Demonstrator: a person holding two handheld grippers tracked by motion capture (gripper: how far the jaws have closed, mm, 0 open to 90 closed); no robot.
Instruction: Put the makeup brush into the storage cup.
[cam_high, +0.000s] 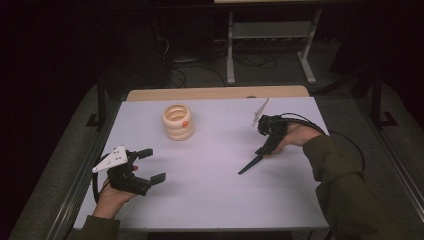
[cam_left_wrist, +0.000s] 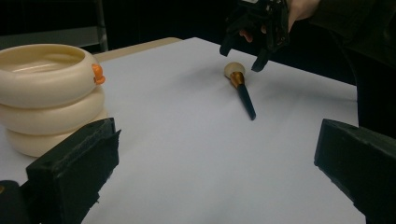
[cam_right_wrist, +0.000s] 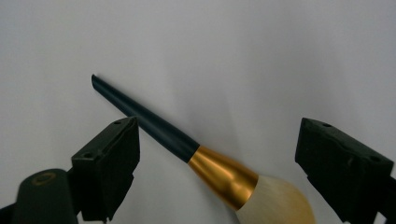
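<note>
Now the right tool (cam_high: 267, 142) hangs jaws apart over the brush (cam_right_wrist: 187, 148) lying flat mid-right on the desk (cam_high: 210, 195), probably lining up a grab; left tool (cam_high: 145, 167) waits near, spread, empty.

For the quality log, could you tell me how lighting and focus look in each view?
High view: table lit, surroundings nearly black. Left gripper view: its near jaws soft, brush fairly sharp. Right gripper view: brush crisp, soft highlight on its gold ferrule.
</note>
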